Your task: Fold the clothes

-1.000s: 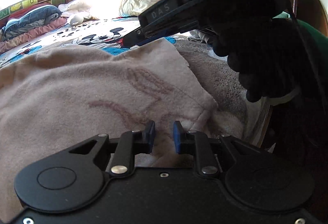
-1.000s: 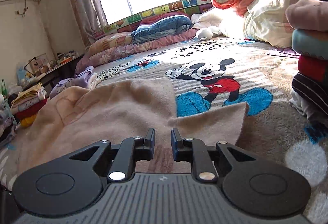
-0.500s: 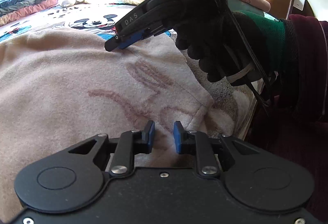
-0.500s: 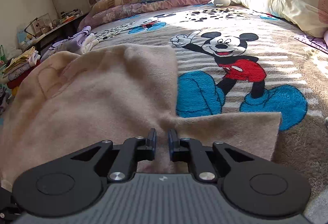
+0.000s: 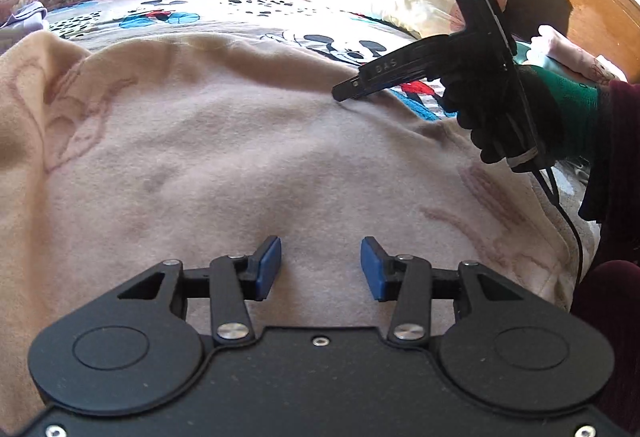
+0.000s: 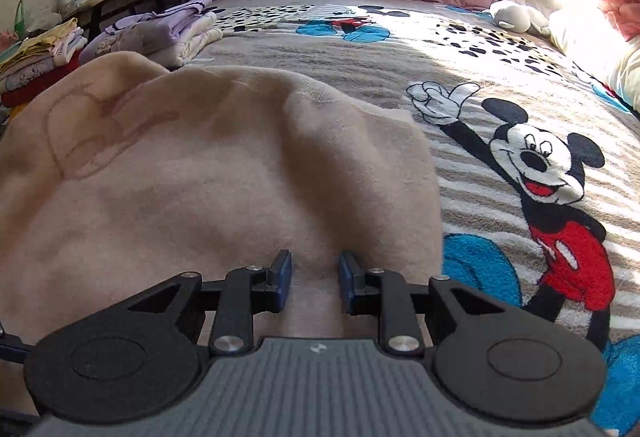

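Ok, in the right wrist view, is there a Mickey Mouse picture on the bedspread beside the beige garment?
Yes, a Mickey Mouse figure in red shorts shows on the bedspread, just right of the beige garment.

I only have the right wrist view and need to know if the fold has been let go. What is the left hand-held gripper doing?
Observer: The left hand-held gripper is opening its jaws. The pink garment lies flat beneath them, not pinched.
Operator: Seen from that side, where is my right one?
Observer: The right hand-held gripper has its tips at the garment's far edge, in front of the cartoon blanket.
Operator: Anything trailing from it?
Observer: A black cable hangs from it, down over the garment's right side.
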The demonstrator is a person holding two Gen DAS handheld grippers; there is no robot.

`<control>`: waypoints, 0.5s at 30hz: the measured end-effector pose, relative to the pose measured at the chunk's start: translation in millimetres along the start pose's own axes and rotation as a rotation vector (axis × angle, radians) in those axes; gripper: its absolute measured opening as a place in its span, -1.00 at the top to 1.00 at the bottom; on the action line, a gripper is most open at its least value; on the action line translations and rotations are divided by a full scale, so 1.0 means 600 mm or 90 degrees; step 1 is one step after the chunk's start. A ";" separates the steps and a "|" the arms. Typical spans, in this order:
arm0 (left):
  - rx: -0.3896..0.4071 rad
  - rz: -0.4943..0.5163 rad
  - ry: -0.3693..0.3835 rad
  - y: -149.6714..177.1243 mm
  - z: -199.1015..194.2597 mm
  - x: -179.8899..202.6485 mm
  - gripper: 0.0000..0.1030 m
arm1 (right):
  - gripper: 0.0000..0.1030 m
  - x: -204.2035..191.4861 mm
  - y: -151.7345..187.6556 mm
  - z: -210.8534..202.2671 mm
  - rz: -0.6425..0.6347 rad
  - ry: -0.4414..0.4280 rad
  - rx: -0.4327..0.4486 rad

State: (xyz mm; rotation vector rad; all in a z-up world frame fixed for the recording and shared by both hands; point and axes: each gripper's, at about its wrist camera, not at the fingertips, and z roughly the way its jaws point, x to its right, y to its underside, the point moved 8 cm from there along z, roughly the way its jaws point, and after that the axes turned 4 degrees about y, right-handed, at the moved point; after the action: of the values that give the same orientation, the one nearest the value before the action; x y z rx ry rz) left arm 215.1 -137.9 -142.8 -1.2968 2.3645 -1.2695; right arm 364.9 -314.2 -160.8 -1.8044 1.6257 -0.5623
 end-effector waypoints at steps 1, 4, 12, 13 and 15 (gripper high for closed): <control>0.002 -0.007 0.003 -0.001 -0.003 -0.004 0.16 | 0.52 0.021 -0.006 0.000 0.024 0.014 0.008; 0.022 -0.028 0.013 -0.011 -0.020 -0.017 0.16 | 0.49 0.072 -0.007 -0.008 0.120 0.013 0.026; 0.230 -0.224 0.056 -0.072 -0.191 -0.176 0.14 | 0.29 -0.045 -0.010 -0.061 0.105 -0.026 0.094; 0.260 -0.269 0.044 -0.068 -0.215 -0.212 0.14 | 0.28 -0.085 -0.008 -0.070 0.088 -0.044 0.100; 0.312 -0.357 0.010 -0.050 -0.258 -0.285 0.14 | 0.25 -0.164 0.006 -0.085 0.063 -0.094 0.105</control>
State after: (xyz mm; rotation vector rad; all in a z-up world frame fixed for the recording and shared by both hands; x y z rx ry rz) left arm 261.5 76.1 -64.6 -1.8152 1.5670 -1.8502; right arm 313.2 -226.1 -117.3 -1.5973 1.5141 -0.4909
